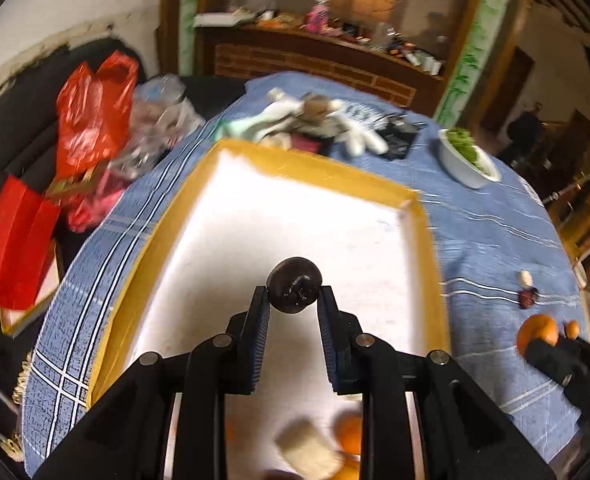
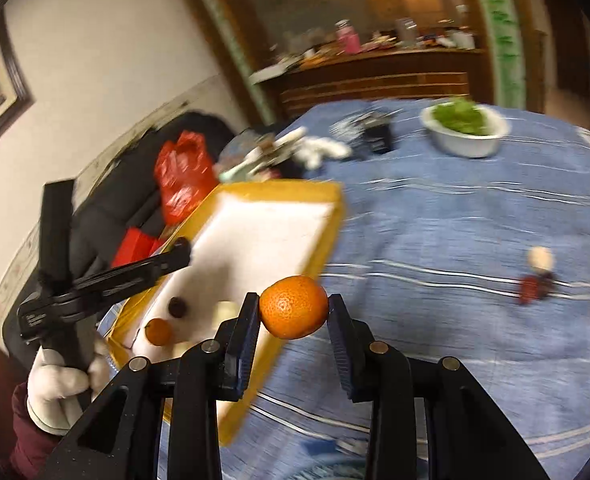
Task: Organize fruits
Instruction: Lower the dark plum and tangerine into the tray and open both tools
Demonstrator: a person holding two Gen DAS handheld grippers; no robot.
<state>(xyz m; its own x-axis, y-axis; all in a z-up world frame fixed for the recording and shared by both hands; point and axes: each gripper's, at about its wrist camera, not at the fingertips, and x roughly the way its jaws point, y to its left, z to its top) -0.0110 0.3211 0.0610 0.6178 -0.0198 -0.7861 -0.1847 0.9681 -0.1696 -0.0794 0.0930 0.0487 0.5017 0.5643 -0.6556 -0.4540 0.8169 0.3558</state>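
Above the near half of the yellow-rimmed white tray (image 1: 423, 224), the left gripper (image 1: 293, 300) pinches a small dark round fruit (image 1: 293, 285) between its fingertips, clear of the tray floor. Below it, at the tray's near end, lie an orange citrus fruit (image 1: 349, 434) and a pale blurred piece (image 1: 309, 446). To the right, over the blue striped tablecloth (image 1: 491, 240) just beside the tray's right rim, the right gripper (image 2: 293, 309) is pressed onto a tangerine (image 2: 293, 306), one pad on each side of it. From the right wrist view, the left gripper (image 2: 175, 254) reaches over the tray from the left, held by a white-gloved hand (image 2: 57, 390); another dark fruit (image 2: 177, 306) and an orange one (image 2: 159, 331) sit in the tray's near corner. Farther right on the cloth lie a dark red piece (image 2: 531, 286) and a pale one (image 2: 541, 258), touching or nearly so. At the far side stands a white bowl of greens (image 2: 465, 128). Left of the table hangs a red plastic bag (image 1: 95, 108).
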